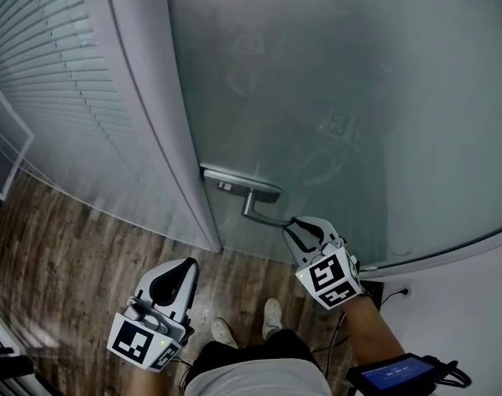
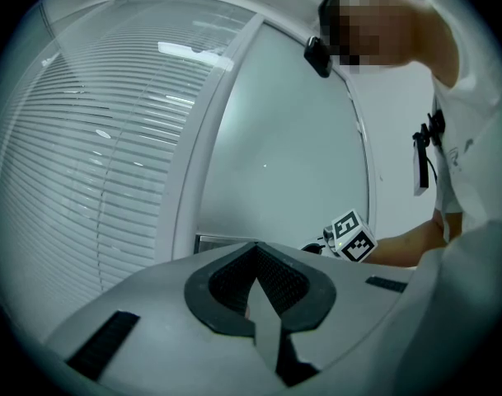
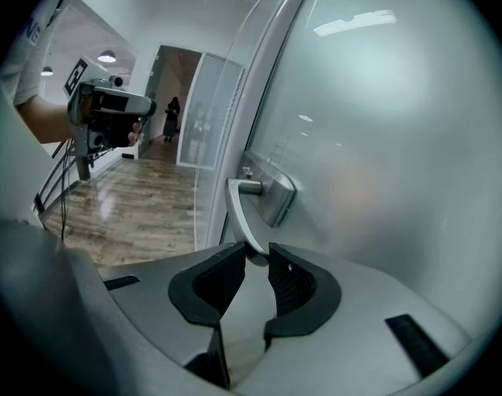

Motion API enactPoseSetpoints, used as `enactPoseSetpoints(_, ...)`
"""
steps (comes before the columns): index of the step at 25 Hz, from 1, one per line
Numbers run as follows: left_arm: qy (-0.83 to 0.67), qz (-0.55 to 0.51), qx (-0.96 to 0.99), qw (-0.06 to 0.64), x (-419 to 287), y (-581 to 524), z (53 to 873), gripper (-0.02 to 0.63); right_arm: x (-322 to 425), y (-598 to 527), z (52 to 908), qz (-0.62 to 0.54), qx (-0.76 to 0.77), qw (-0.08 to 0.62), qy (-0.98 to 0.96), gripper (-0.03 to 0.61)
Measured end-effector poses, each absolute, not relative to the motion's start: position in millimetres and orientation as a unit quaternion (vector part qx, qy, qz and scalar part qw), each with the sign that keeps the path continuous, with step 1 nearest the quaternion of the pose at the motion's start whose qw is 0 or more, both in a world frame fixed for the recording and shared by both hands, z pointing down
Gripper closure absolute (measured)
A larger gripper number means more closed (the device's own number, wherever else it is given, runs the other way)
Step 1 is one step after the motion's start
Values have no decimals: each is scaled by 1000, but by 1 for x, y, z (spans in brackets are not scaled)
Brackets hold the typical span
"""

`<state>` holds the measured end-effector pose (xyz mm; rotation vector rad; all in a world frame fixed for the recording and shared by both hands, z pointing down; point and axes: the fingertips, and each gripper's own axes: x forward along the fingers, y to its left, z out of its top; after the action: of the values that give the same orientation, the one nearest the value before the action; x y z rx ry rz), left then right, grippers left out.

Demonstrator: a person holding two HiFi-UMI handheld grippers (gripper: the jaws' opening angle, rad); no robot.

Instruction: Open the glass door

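**Inspector A:** Where is the glass door?

**Inspector B:** The frosted glass door (image 1: 341,97) stands directly ahead and fills the right and far part of the head view. Its left edge lies by the pale door frame (image 1: 164,130). The lever handle (image 1: 263,213) sits near that edge on a metal backplate (image 1: 238,183), with its free end pointing right.

**Inspector A:** What is the right gripper doing?

**Inspector B:** The right gripper (image 3: 256,258) is at the lever's free end and slopes down toward the door. Its jaws stand partly apart, with the tip of the lever between the ribbed pads. As far as its own view shows, the pads meet the lever on both sides.

**Inspector A:** And the left gripper?

**Inspector B:** The left gripper (image 1: 178,269) is held near the person, left of the handle and well apart from the door. Its jaws are together, with nothing between them.

**Inspector A:** What surrounds the door?

**Inspector B:** Left of the frame is a glass panel with horizontal blinds (image 1: 44,64). A wooden floor (image 1: 61,246) runs below it. The person's shoes (image 1: 272,316) are on that floor, near the door's foot. A device with a lit screen (image 1: 395,375) is strapped on the right forearm.
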<state>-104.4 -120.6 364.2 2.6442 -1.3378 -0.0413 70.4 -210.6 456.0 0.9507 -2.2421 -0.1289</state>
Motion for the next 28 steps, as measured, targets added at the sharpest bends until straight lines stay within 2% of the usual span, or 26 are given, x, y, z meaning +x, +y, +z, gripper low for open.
enactPoseSetpoints(12,-452,-20,888,81,-99,-115,355,614,73,-223,475,4,395,285,-873,486)
enactPoseSetpoints(28,-449,-27,889,84,-87,-112,357,614,95,-262,440,1,416,282,-865,480)
